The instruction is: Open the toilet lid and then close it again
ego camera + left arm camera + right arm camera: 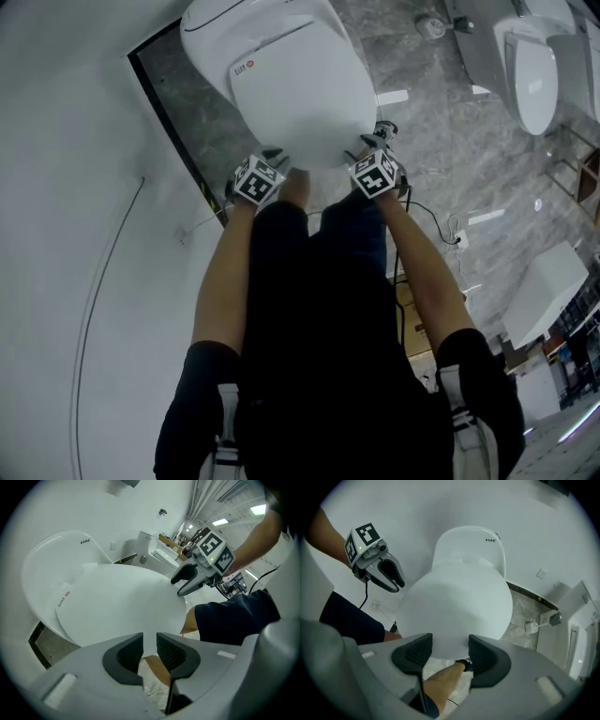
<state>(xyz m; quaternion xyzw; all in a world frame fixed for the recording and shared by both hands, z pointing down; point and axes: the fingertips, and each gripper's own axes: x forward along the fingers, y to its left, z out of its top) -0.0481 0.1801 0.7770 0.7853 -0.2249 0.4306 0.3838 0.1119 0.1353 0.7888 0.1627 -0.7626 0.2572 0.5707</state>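
The white toilet lid lies down flat on the bowl, straight ahead of me. My left gripper sits at the lid's front left rim and my right gripper at its front right rim. In the left gripper view the jaws stand a narrow gap apart, with the lid showing through the gap. The right gripper view shows wider jaws over the lid's front edge. Each view shows the other gripper with its fingers apart beside the rim. Nothing is clamped.
The white wall runs along the left, with a dark floor strip beside the toilet. A second toilet stands at the upper right, with a white box at the right. Cables lie on the grey marble floor.
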